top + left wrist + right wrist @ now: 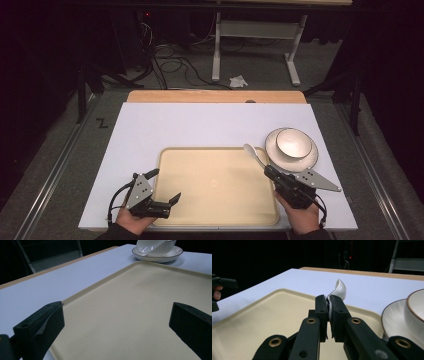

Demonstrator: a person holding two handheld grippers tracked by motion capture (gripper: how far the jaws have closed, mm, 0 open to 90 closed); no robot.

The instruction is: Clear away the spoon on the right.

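Spoon [254,154] is clenched by its handle in the right claw [270,173], over the tray's [215,220] right edge, just beside the plate [280,159] carrying the bowl [294,142] near the surface's right edge. Its long axis is pointed away from the claw, bowl end foremost and raised. The left claw [172,199] is held released over the tray's near left corner, well apart.
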